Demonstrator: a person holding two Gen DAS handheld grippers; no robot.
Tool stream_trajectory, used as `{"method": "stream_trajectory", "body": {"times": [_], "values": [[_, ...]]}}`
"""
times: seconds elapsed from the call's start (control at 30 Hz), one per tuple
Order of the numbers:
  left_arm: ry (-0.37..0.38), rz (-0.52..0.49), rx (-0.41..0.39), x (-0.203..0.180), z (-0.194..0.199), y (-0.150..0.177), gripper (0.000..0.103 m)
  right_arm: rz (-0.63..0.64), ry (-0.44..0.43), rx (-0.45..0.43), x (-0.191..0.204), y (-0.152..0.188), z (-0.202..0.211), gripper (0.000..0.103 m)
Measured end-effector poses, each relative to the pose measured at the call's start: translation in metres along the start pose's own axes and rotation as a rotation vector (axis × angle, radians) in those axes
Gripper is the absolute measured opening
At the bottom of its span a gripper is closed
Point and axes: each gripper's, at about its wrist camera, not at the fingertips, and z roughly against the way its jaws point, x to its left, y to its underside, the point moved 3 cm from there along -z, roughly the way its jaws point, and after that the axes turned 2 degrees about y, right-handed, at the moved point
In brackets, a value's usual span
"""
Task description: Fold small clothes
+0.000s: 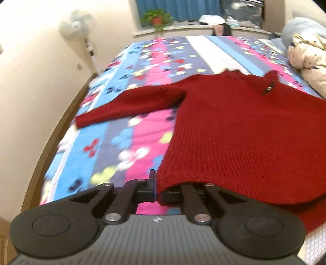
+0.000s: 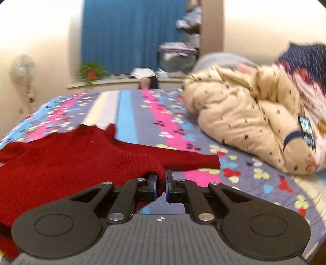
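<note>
A red sweater [image 1: 244, 130] of coarse ribbed knit is spread flat across the bedsheet [image 1: 114, 146], a smooth cotton printed in blue, pink and grey stripes with small butterflies. One sleeve [image 1: 130, 106] is stretched out sideways, straight and narrow, its cuff lying on the print. At the collar a small dark tab with a metal buckle [image 1: 269, 88] is seen. The hem's near left corner is pinched by the left gripper [image 1: 158, 193], its black jaws nearly closed on the thick knit, with the right finger tucked under the fabric. The opposite hem corner is clamped by the right gripper [image 2: 161, 187]; a rolled fold of red yarn is squeezed between the two blue-edged pads [image 2: 167, 183]. Just beyond it the other sleeve [image 2: 183, 157] is laid flat toward a puffy cream jacket [image 2: 244, 126], quilted and dotted with dark specks, heaped at the bed's far side. A pedestal fan [image 1: 77, 24] and a potted plant [image 1: 156, 19] are made out against the wall, softly blurred.
</note>
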Motion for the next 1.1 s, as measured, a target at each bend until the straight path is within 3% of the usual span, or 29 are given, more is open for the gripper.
{"method": "stream_trajectory", "body": {"times": [0.07,0.13,0.2,0.3,0.5,0.57,0.63,0.7,0.77,0.83,0.9,0.93,1.03,1.07,1.1], "values": [[-0.021,0.009,0.056,0.013,-0.008,0.027,0.004,0.069,0.011,0.105,0.007,0.031,0.002,0.007],[-0.028,0.03,0.13,0.022,-0.027,0.062,0.004,0.038,-0.024,0.256,0.011,0.076,-0.011,0.007],[-0.042,0.022,0.186,0.02,-0.044,0.088,0.004,0.055,-0.014,0.348,0.02,0.114,-0.021,0.007],[-0.071,-0.016,0.167,0.012,-0.039,0.099,0.004,0.067,-0.001,0.327,0.034,0.121,-0.009,0.007],[-0.026,0.009,0.067,0.024,0.005,0.085,0.004,0.114,-0.056,0.169,0.027,0.069,0.039,0.007],[-0.041,0.0,0.091,0.024,-0.004,0.092,0.004,0.132,-0.048,0.197,0.025,0.076,0.036,0.007],[-0.034,-0.001,0.149,0.022,-0.023,0.107,0.005,0.147,-0.043,0.287,0.028,0.101,0.021,0.007],[-0.025,-0.024,0.207,0.018,-0.038,0.124,0.011,0.18,-0.035,0.391,0.033,0.134,0.006,0.007],[-0.039,-0.061,0.203,0.014,-0.034,0.133,0.017,0.162,-0.024,0.47,0.035,0.153,0.002,0.008],[-0.025,-0.047,0.19,0.02,-0.022,0.137,0.025,0.16,-0.021,0.439,0.035,0.149,0.012,0.008],[-0.028,-0.017,0.209,0.031,-0.011,0.142,0.049,0.146,0.003,0.453,0.029,0.142,0.02,0.008],[-0.032,0.002,0.214,0.039,-0.006,0.145,0.054,0.13,0.009,0.468,0.024,0.139,0.023,0.01],[-0.039,0.072,0.184,0.06,0.016,0.148,0.058,-0.001,-0.023,0.464,0.006,0.118,0.037,0.037],[-0.035,0.108,0.173,0.067,0.024,0.147,0.067,-0.065,-0.035,0.435,-0.002,0.104,0.039,0.054],[-0.028,0.145,0.161,0.074,0.028,0.144,0.078,-0.118,-0.041,0.407,-0.009,0.093,0.039,0.062]]}}
